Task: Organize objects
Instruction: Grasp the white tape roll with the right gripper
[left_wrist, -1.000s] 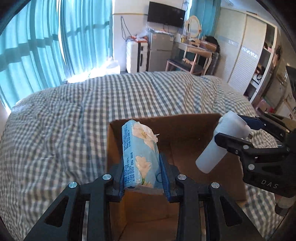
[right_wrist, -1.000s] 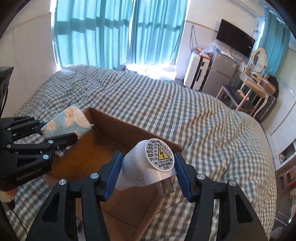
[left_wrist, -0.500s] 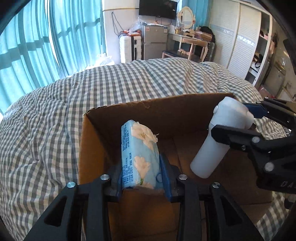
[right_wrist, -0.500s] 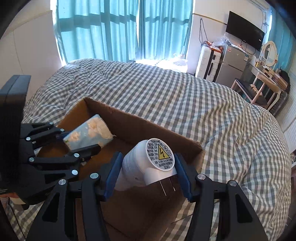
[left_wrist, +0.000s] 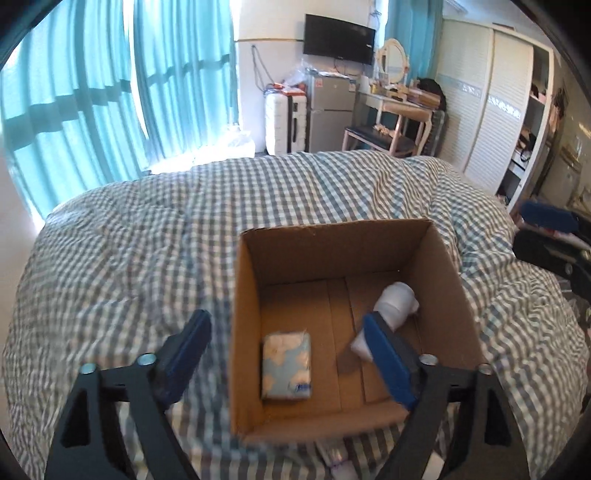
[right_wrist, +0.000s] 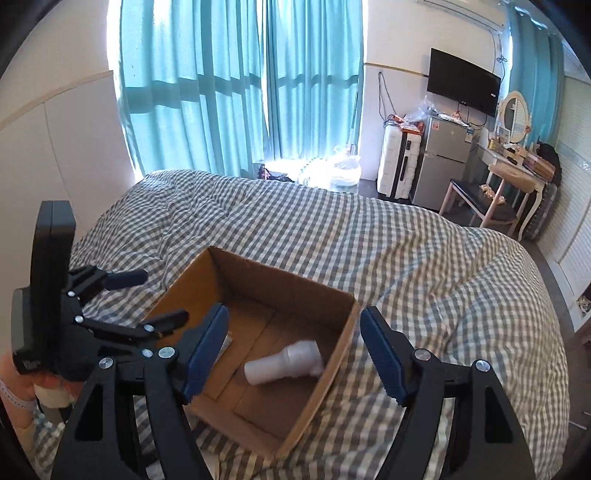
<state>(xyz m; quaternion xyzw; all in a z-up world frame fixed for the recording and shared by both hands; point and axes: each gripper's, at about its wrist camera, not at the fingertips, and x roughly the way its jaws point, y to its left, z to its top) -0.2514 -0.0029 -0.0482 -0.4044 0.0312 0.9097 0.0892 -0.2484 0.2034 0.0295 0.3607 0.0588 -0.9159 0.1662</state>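
An open cardboard box (left_wrist: 436, 247) (right_wrist: 347, 317) sits on the checked bedspread. Inside it a blue flowered tissue pack (left_wrist: 287, 365) lies flat at the left, and a white plug-in device (left_wrist: 391, 310) (right_wrist: 284, 362) lies on its side at the right. In the right wrist view the tissue pack is mostly hidden behind a finger. My left gripper (left_wrist: 284, 339) is open and empty above the box's near left part. My right gripper (right_wrist: 295, 343) is open and empty above the box. The left gripper also shows in the right wrist view (right_wrist: 147, 299), at the left.
The grey-white checked bedspread (left_wrist: 147, 258) (right_wrist: 424, 258) surrounds the box. Small white items (left_wrist: 336, 458) lie on the bed just in front of the box. Curtains, a suitcase, a fridge, a dressing table and a wardrobe stand beyond the bed.
Both grippers have opened and pulled up and back. The tissue pack and the white device left the jaws and now lie on the box floor.
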